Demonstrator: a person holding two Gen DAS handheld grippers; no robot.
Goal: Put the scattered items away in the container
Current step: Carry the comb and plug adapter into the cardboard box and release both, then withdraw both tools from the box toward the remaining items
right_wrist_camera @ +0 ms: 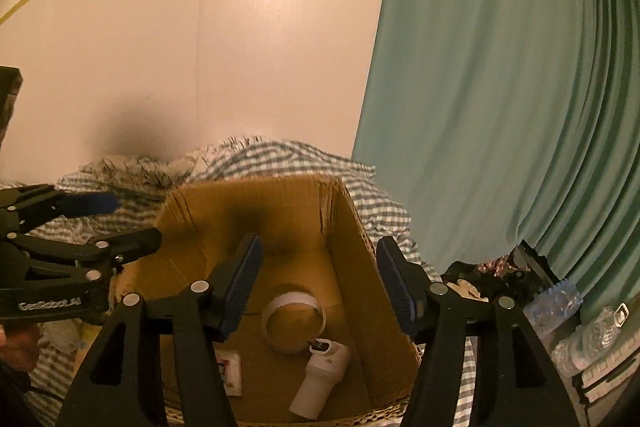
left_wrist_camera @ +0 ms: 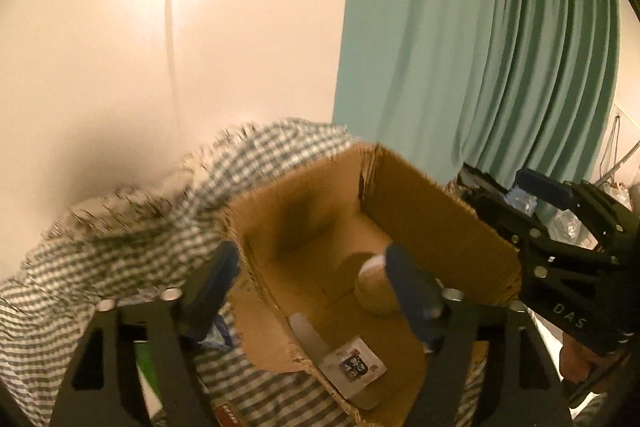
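An open cardboard box (right_wrist_camera: 352, 239) stands on a checked bedcover; it also shows in the left wrist view (left_wrist_camera: 432, 211). Inside lie a roll of white tape (right_wrist_camera: 294, 323), a white tube-shaped item (right_wrist_camera: 320, 383) and a small white packet (right_wrist_camera: 232, 373). The left wrist view shows the tape roll (left_wrist_camera: 374, 287) and the packet (left_wrist_camera: 354, 363). My right gripper (right_wrist_camera: 318, 279) is open and empty above the box. My left gripper (left_wrist_camera: 310, 279) is open and empty over the box's left wall. Each gripper shows in the other's view: the left gripper (right_wrist_camera: 108, 223), the right gripper (left_wrist_camera: 516, 195).
The checked bedcover (right_wrist_camera: 280, 155) is bunched behind the box against a cream wall. A green curtain (right_wrist_camera: 500, 107) hangs at the right. Clear plastic bottles (right_wrist_camera: 560, 303) and dark clutter lie to the right of the box.
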